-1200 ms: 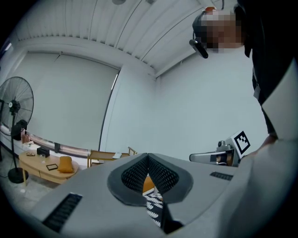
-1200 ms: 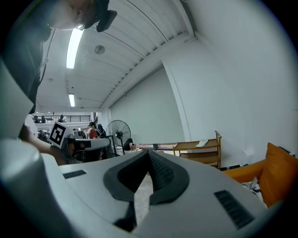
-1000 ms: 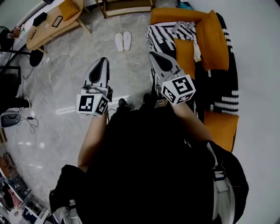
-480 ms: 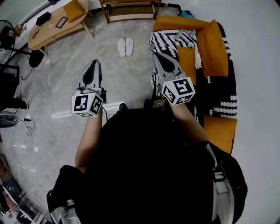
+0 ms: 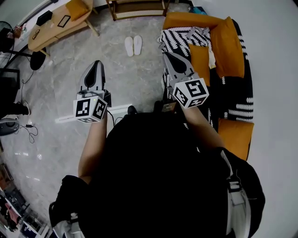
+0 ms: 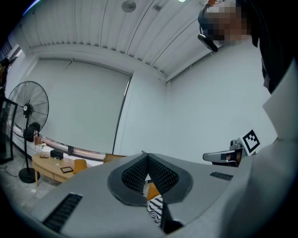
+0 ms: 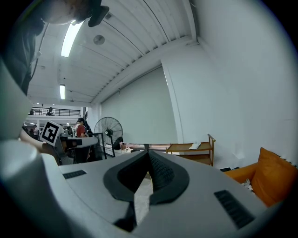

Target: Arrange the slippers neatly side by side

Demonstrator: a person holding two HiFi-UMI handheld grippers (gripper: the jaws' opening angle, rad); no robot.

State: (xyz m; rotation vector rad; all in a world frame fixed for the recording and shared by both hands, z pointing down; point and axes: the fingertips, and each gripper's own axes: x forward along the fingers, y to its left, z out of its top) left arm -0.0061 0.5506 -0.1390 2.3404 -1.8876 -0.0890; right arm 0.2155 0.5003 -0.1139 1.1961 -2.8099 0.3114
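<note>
Slippers, a white pair, lie farthest out, so begin at the person. Nearest, the left gripper and the right gripper are held out about level over the grey floor. Each has its jaws pressed together on nothing. The orange sofa and its black-and-white throw run along the floor's right edge, just beside the right gripper. Farther on, the pair lies ahead and between the two grippers, well apart from both; the right one looks slightly nearer. The two lie close alongside each other, long axes pointing away toward the wooden shelf at the far edge; whether they touch I cannot tell. They already look neatly paired. An approach has more room on the left than on the sofa side.
</note>
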